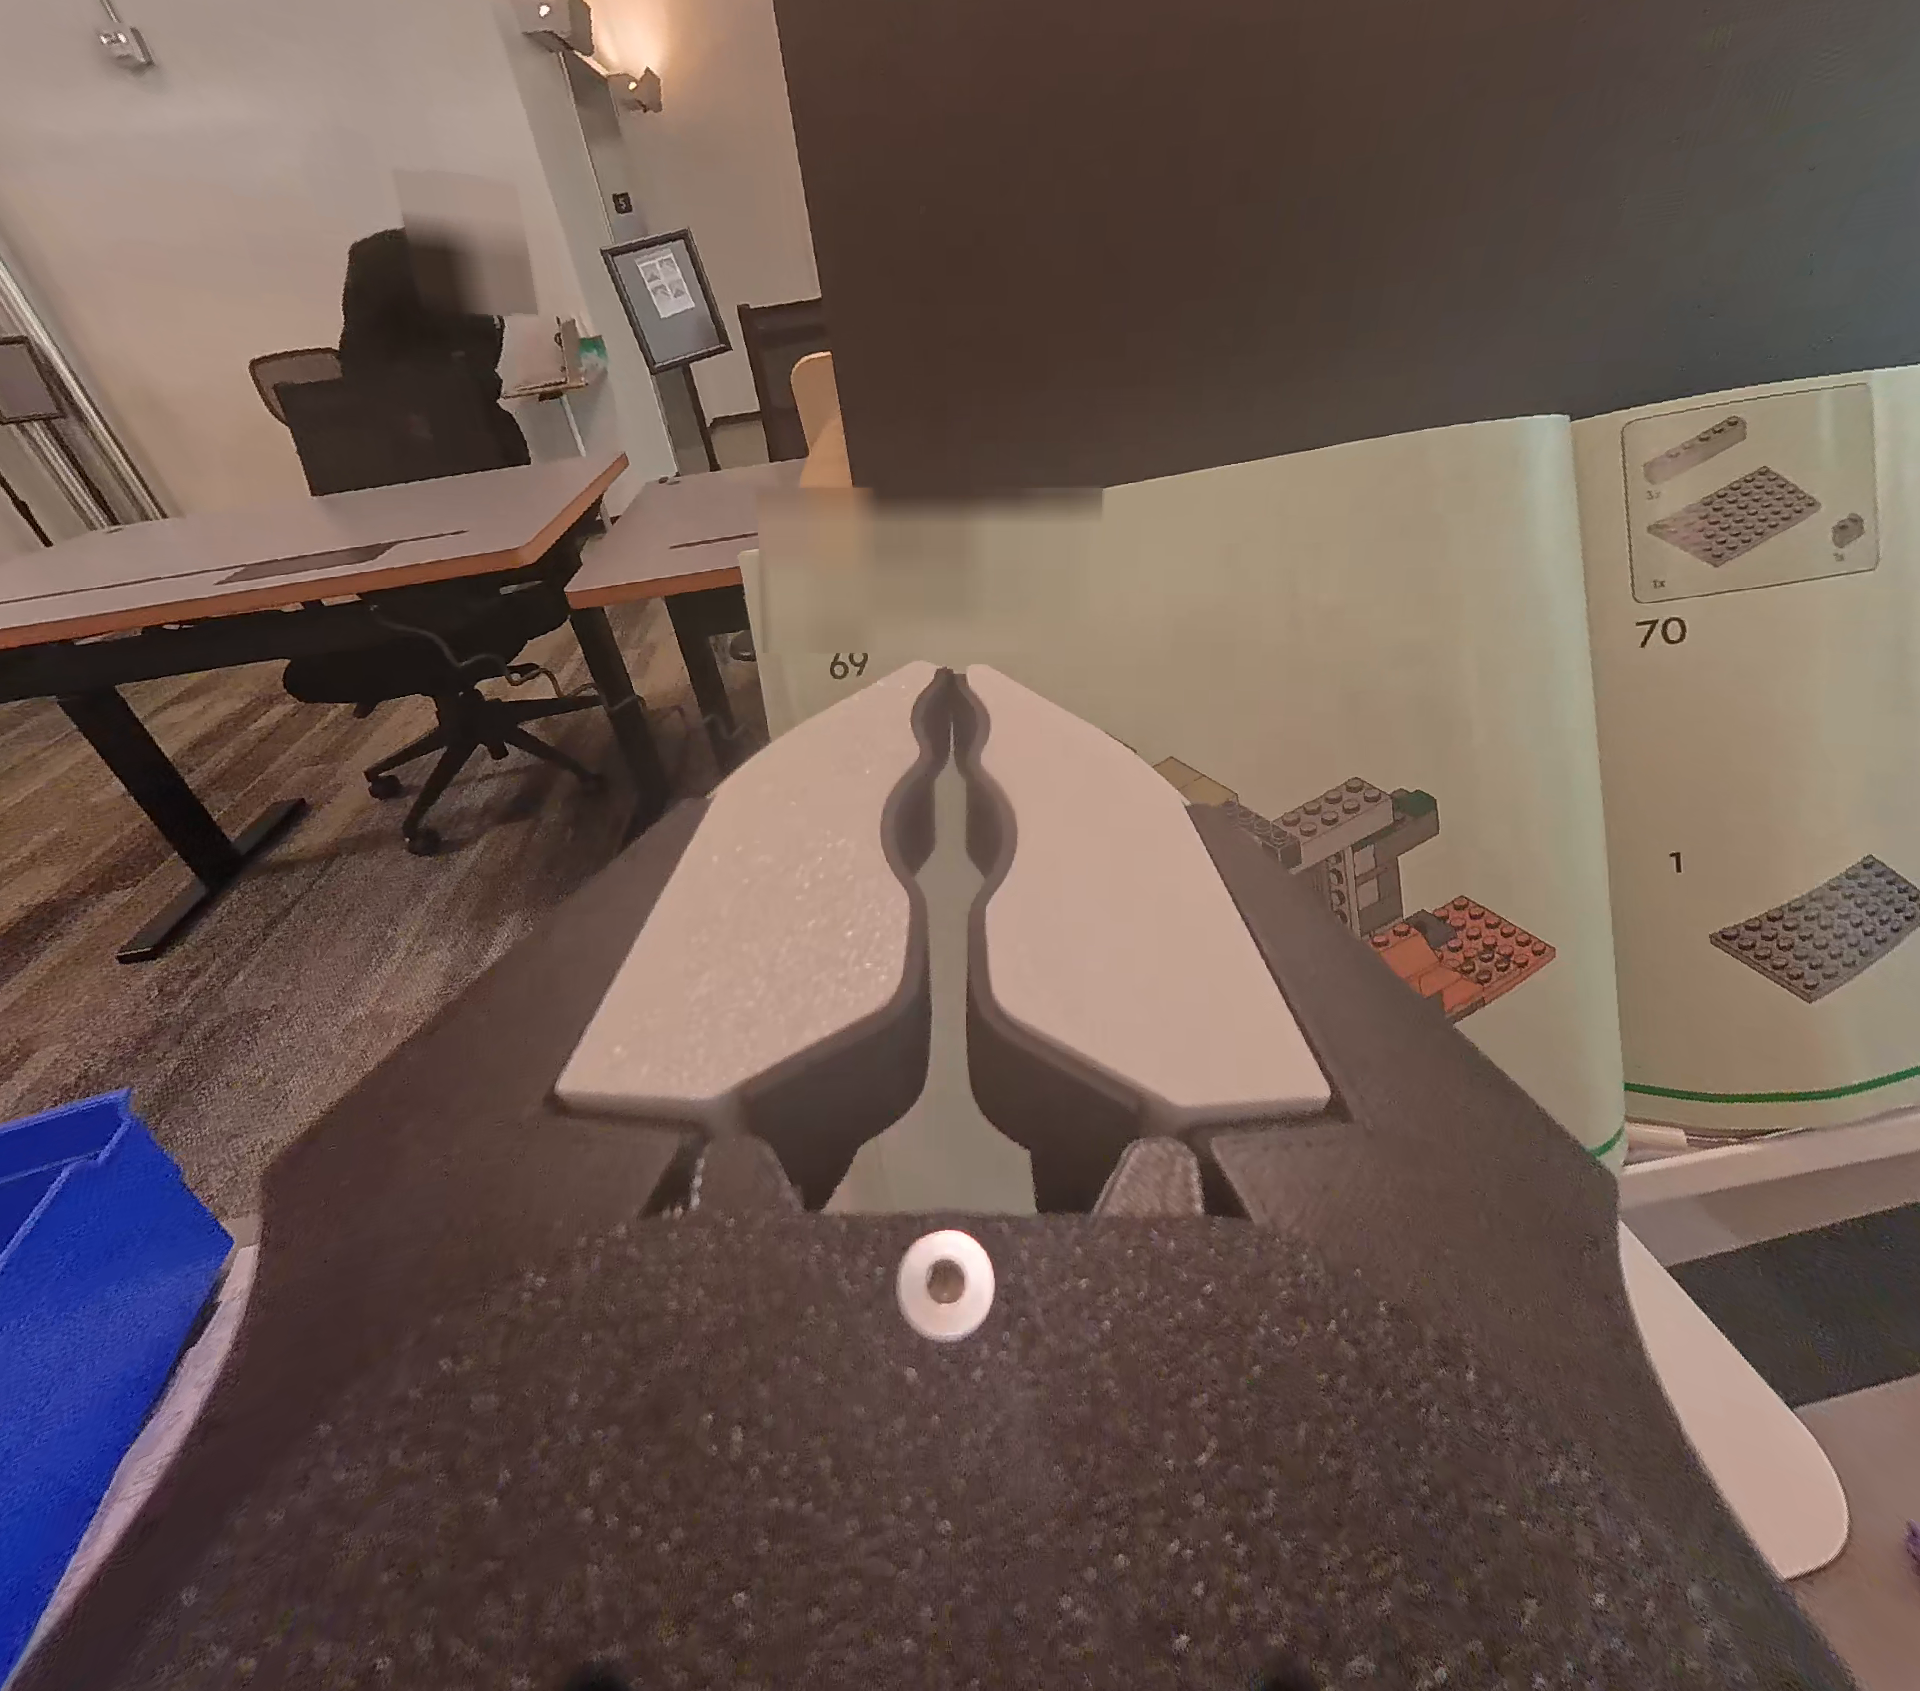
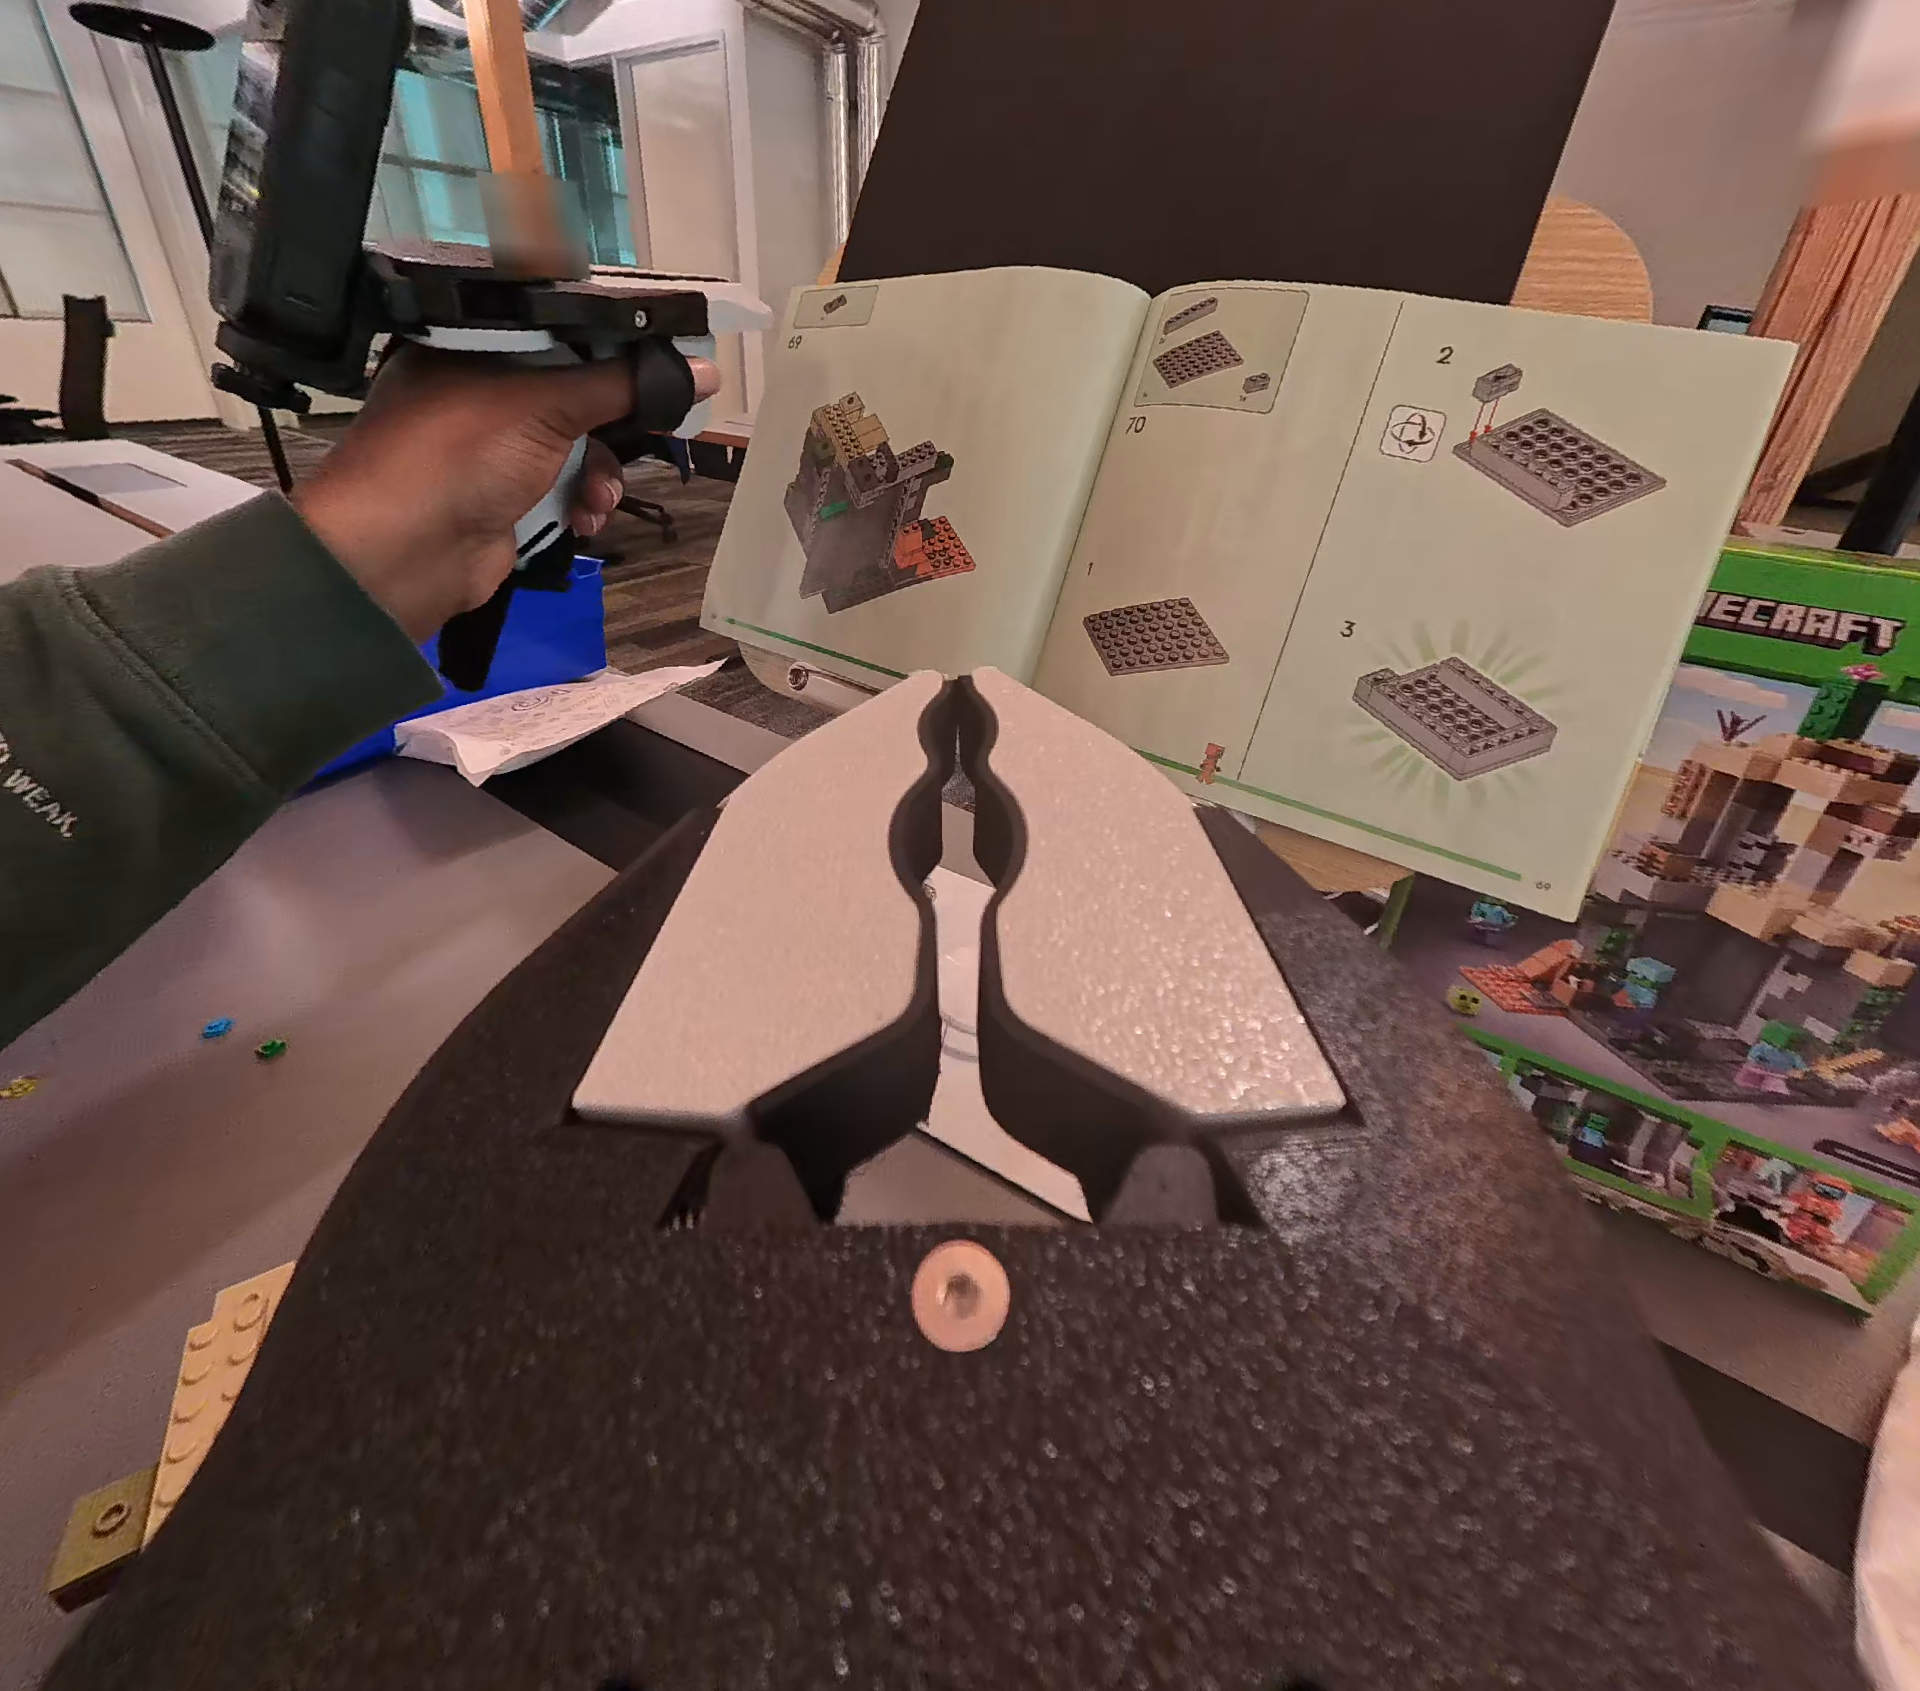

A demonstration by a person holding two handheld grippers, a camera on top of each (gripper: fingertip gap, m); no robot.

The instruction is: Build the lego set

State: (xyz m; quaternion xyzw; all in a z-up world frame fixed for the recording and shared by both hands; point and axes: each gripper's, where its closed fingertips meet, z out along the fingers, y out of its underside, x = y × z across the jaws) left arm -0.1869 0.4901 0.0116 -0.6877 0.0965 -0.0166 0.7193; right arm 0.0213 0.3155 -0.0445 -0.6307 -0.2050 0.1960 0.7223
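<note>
Instruction booklet stands open at the centre of the frame, leaning on a dark board. My right gripper is closed on nothing, just below its lower edge. My left gripper, also closed and empty, points at the left page. A toy box is at right.

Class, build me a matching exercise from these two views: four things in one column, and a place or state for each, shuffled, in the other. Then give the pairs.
Things
1. right gripper
2. instruction booklet
3. blue bin
4. toy set box

Places or states
A. propped open against a dark board
B. lower left edge of the left wrist view
C. fingertips together, nothing between them
D. to the right of the booklet, on the table

Pairs: 1-C, 2-A, 3-B, 4-D
</note>
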